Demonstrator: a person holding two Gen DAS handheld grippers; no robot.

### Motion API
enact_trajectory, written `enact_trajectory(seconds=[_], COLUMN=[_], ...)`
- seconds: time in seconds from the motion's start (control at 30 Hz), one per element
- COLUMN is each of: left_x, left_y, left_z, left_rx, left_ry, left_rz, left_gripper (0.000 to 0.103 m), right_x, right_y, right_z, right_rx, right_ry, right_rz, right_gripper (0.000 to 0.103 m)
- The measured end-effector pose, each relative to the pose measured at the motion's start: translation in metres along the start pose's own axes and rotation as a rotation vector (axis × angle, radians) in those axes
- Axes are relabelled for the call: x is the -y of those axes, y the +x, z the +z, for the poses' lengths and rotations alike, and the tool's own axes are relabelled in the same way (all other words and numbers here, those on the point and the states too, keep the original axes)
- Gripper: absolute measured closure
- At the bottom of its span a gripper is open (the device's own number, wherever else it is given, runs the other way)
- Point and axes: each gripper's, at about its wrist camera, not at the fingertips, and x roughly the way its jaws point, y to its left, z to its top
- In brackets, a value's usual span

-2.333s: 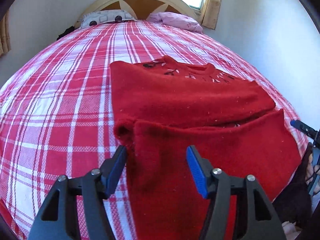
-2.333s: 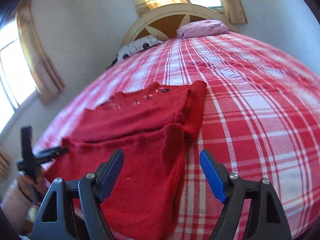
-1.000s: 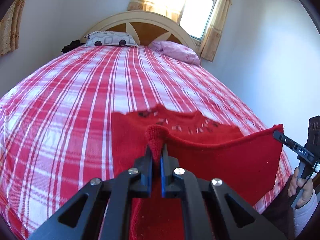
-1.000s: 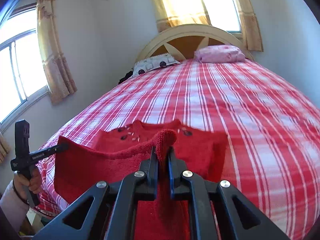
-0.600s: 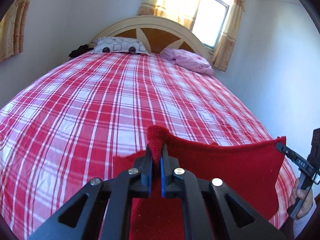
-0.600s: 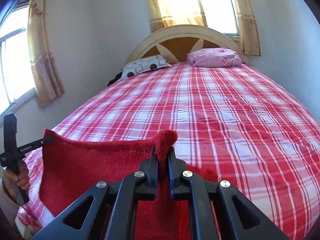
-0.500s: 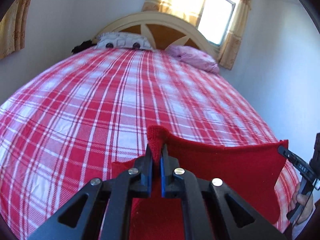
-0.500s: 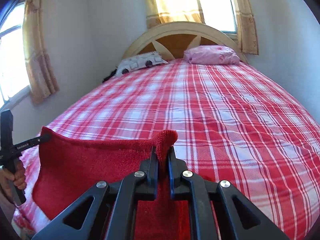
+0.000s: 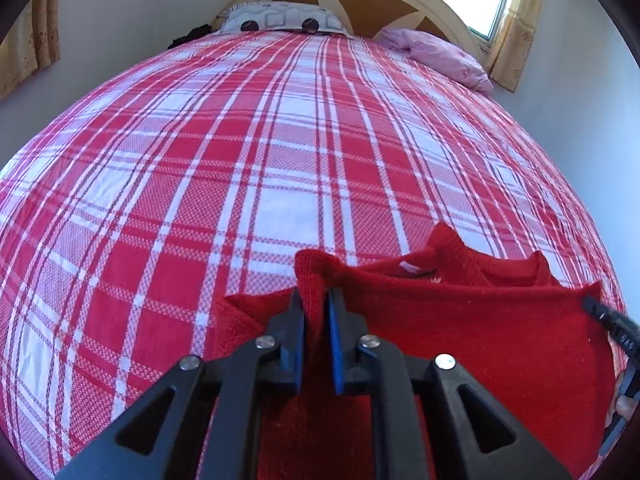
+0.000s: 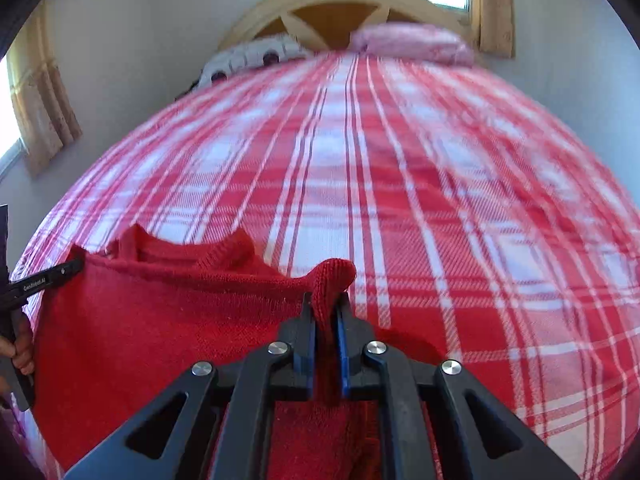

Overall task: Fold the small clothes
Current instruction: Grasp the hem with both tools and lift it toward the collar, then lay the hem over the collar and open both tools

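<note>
A red knit sweater [image 9: 480, 328] lies on the plaid bed, its lower part folded up over the top; it also shows in the right wrist view [image 10: 160, 320]. My left gripper [image 9: 316, 304] is shut on the left corner of the hem. My right gripper [image 10: 325, 312] is shut on the right corner. The held edge stretches between them, low over the neckline [image 9: 444, 264], which peeks out beyond it. The other gripper's tip shows at the far corner in each view.
The red-and-white plaid bedspread [image 9: 240, 160] stretches ahead to a patterned pillow [image 9: 280, 20], a pink pillow [image 9: 436, 52] and a wooden headboard [image 10: 340, 8]. Walls and curtained windows flank the bed.
Both grippers closed on the hem corners, lifted the hem and carried it forward over the sweater; it has now come down close to the neckline. The cameras tilted down toward the bed.
</note>
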Motion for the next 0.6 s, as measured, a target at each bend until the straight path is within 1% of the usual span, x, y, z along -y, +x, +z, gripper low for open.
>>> enact_trajectory(seconds=[0.03, 0.07, 0.1, 0.13, 0.2, 0.23, 0.27, 0.33, 0.37, 0.43, 0.53, 0.6], left_x=[-0.001, -0.001, -0.004, -0.006, -0.015, -0.018, -0.020, -0.021, -0.018, -0.011, 0.008, 0.021], left_y=[-0.001, -0.003, -0.011, -0.015, -0.041, -0.056, -0.064, -0.086, -0.098, -0.105, -0.108, -0.106], left_z=[0.002, 0.004, 0.007, 0.008, 0.009, 0.006, 0.004, -0.008, -0.019, -0.034, -0.064, -0.083], left_rx=[-0.008, -0.013, -0.011, -0.006, 0.041, 0.069, 0.082, 0.106, 0.111, 0.102, 0.067, 0.046], left_ry=[-0.002, -0.002, 0.000, 0.000, 0.001, 0.004, 0.008, 0.022, 0.032, 0.054, 0.102, 0.131], left_rz=[0.003, 0.009, 0.025, 0.038, 0.050, 0.062, 0.074, 0.092, 0.079, 0.054, 0.050, 0.064], left_gripper=[0.083, 0.081, 0.080, 0.076, 0.065, 0.054, 0.048, 0.048, 0.048, 0.048, 0.048, 0.048], right_x=[0.004, 0.006, 0.010, 0.015, 0.026, 0.032, 0.033, 0.032, 0.027, 0.011, -0.024, -0.044], right_y=[0.008, 0.007, 0.003, -0.006, -0.038, -0.064, -0.080, -0.111, -0.124, -0.138, -0.140, -0.135], right_z=[0.001, 0.002, 0.003, 0.006, 0.008, 0.006, 0.001, -0.011, -0.021, -0.041, -0.071, -0.093], right_rx=[-0.055, -0.071, -0.066, -0.046, 0.052, 0.125, 0.165, 0.221, 0.228, 0.224, 0.191, 0.162], right_ry=[0.020, 0.037, 0.056, 0.079, 0.136, 0.170, 0.186, 0.197, 0.190, 0.156, 0.073, 0.027], right_rz=[-0.005, 0.007, 0.027, 0.033, 0.037, 0.054, 0.057, 0.060, 0.067, 0.080, 0.106, 0.098], right_gripper=[0.084, 0.083, 0.083, 0.083, 0.083, 0.083, 0.083, 0.083, 0.083, 0.083, 0.083, 0.083])
